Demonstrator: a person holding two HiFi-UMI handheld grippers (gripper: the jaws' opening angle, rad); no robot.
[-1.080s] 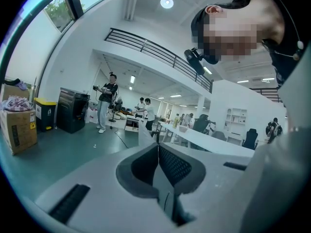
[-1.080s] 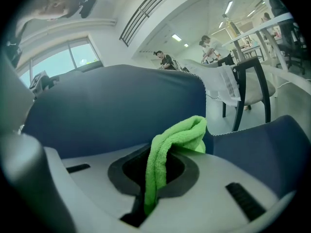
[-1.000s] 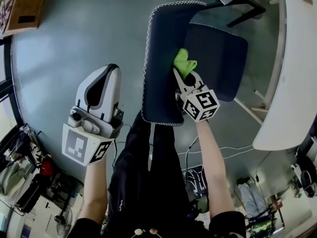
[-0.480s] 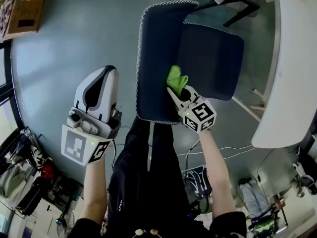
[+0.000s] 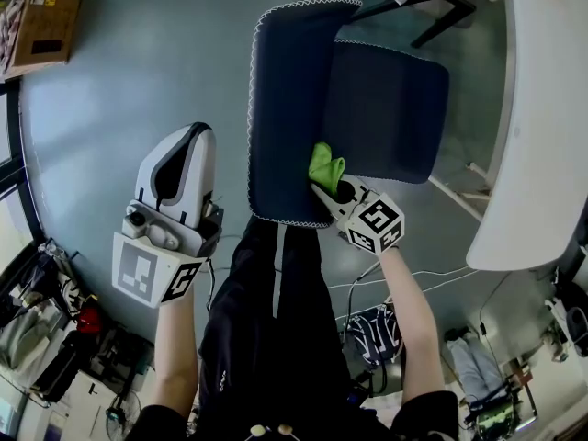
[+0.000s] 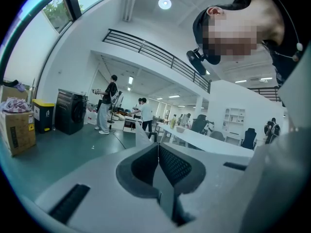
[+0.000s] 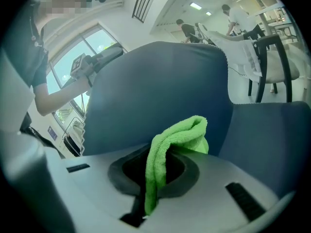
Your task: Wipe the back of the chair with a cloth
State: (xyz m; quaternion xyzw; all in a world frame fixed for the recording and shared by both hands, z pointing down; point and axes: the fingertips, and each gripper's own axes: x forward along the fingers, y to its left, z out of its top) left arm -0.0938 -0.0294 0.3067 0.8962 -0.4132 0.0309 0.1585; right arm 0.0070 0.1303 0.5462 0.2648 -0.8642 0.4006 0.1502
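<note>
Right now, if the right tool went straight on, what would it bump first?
Probably the chair back, which fills the view just ahead. The cloth in the right tool would touch first.

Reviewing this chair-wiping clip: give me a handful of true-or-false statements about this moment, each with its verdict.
1. The right gripper is shut on a green cloth. True.
2. The left gripper holds a second cloth. False: it is shut on nothing.
3. The chair is red. False: its backrest and seat are dark blue.
4. In the head view, a white table stands to the right of the chair. True.
5. The cardboard box sits on the chair's seat. False: it is on the floor, at the top left of the head view, away from the chair.
</note>
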